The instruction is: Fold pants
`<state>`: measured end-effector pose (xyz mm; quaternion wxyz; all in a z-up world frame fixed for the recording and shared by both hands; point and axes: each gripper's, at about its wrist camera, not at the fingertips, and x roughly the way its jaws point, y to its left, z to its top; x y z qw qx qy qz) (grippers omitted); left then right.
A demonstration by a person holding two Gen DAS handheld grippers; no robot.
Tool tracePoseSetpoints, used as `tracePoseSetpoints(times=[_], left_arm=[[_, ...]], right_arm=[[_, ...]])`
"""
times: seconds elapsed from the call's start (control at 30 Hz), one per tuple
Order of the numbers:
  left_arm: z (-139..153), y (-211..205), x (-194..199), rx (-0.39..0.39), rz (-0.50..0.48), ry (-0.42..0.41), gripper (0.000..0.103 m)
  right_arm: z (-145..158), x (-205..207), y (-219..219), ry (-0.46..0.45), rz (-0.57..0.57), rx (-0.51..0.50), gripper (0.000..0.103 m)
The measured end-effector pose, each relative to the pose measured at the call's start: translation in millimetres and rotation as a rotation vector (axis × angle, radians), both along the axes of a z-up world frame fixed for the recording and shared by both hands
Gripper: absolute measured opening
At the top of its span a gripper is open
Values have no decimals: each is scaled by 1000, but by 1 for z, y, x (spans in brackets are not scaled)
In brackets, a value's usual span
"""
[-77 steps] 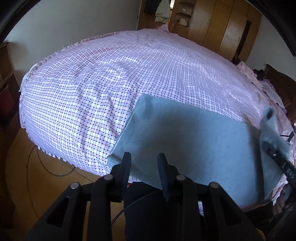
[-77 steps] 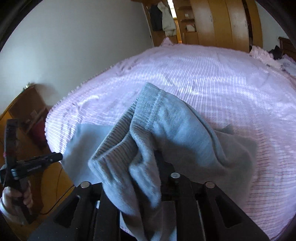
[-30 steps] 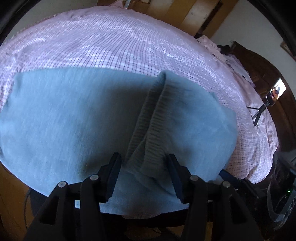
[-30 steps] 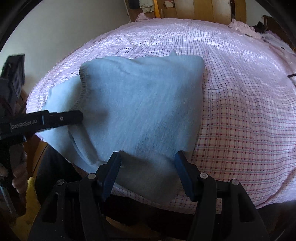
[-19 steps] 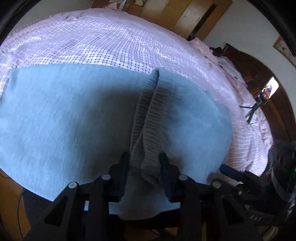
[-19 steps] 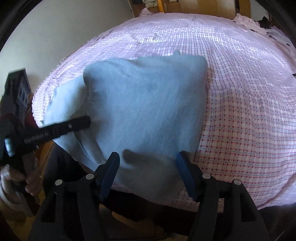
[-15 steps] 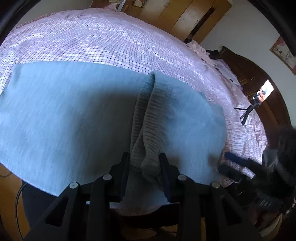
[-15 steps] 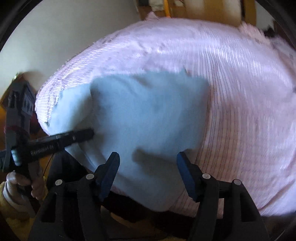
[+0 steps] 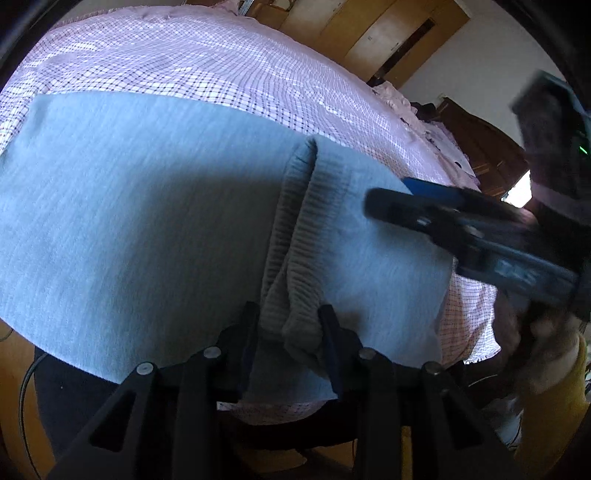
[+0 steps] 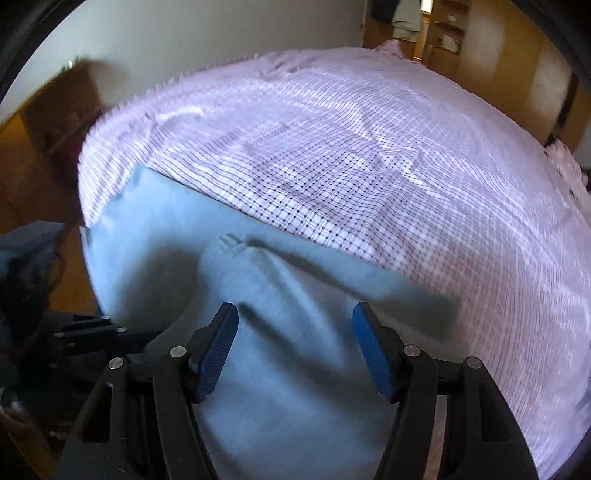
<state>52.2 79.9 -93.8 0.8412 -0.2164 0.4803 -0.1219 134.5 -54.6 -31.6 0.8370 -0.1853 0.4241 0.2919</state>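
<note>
Light blue-grey pants lie folded flat on the near edge of a bed. Their ribbed waistband forms a raised ridge running toward me. My left gripper has the near end of that ridge pinched between its fingers, and its jaws are opening slightly. My right gripper is open and hovers over the folded pants with nothing between its blue pads. In the left wrist view the right gripper reaches in from the right above the cloth.
The bed's pink checked cover stretches far beyond the pants. Wooden wardrobes stand behind the bed, with dark wood furniture to the right. Wooden floor lies below the bed edge. A person's hand holds the right gripper.
The left jaws have narrowed onto the waistband ridge. The right gripper has lifted and rolled, so it now looks across the bed and shows large in the left wrist view.
</note>
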Motion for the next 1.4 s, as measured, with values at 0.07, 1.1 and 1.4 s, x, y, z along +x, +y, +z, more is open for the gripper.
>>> tracePoseSetpoints(times=[0.07, 1.1, 1.4], left_arm=[[-3, -1, 1, -5, 2, 2, 36], [65, 14, -36, 104, 20, -183, 30], [93, 63, -56, 134, 111, -216, 30]], right_arm=[[-7, 7, 3, 20, 12, -18, 59], [31, -25, 8, -78, 67, 194, 7], [56, -35, 59, -106, 129, 244, 7]])
